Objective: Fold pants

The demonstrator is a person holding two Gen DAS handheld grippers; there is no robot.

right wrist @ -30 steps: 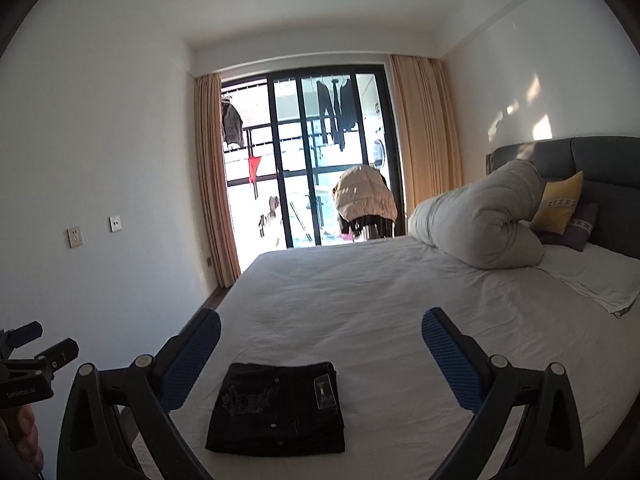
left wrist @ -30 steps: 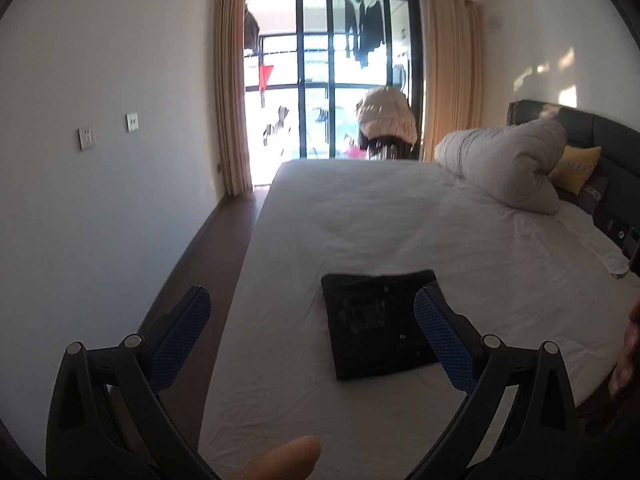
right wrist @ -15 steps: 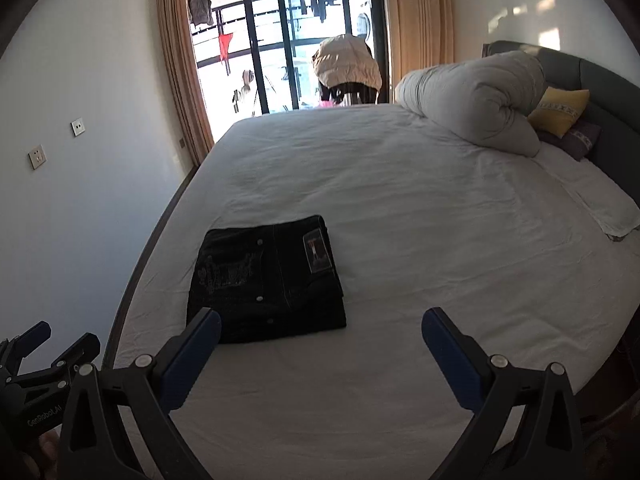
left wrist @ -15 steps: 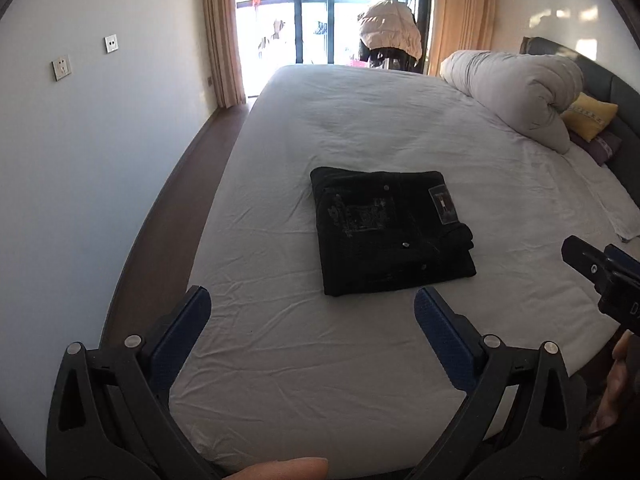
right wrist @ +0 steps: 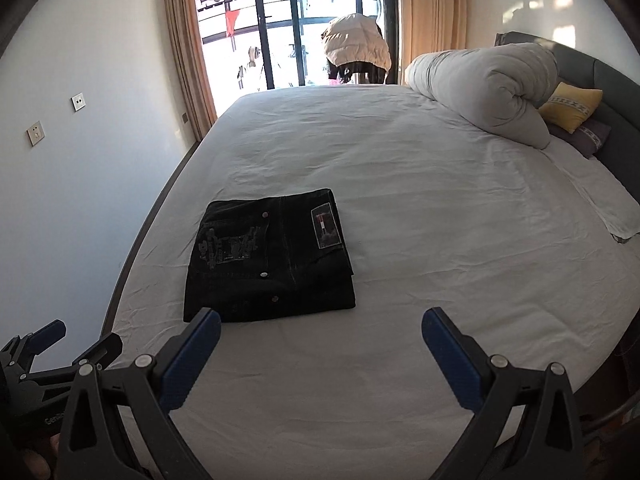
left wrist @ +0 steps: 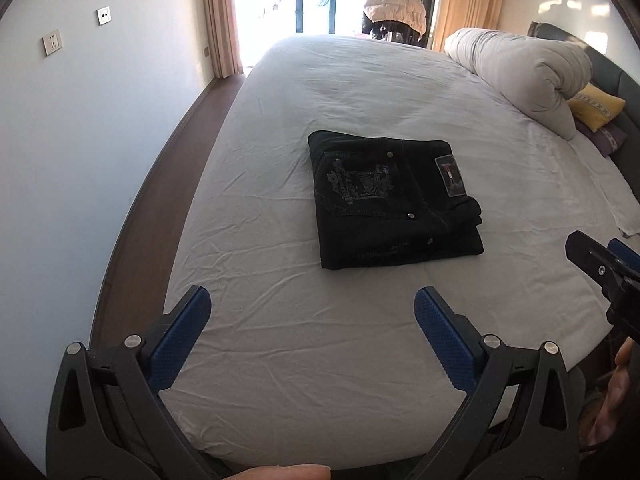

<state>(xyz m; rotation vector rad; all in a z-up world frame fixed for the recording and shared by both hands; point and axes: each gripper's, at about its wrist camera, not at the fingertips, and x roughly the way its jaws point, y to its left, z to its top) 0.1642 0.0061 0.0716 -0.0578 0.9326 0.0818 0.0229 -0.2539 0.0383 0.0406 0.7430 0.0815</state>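
Black pants lie folded into a neat rectangle on the white bed sheet, also in the right wrist view. My left gripper is open and empty, held above the sheet short of the pants' near edge. My right gripper is open and empty, above the sheet just right of the pants' near edge. The right gripper shows at the right edge of the left wrist view; the left gripper shows at the lower left of the right wrist view.
A rolled grey duvet and a yellow pillow lie by the dark headboard at the far right. A wall and a strip of wooden floor run along the bed's left side. A balcony door stands beyond the bed.
Both cameras tilted down and moved closer to the bed, so the folded pants sit nearer and higher in view. Both grippers stayed open and empty. The pants did not move.
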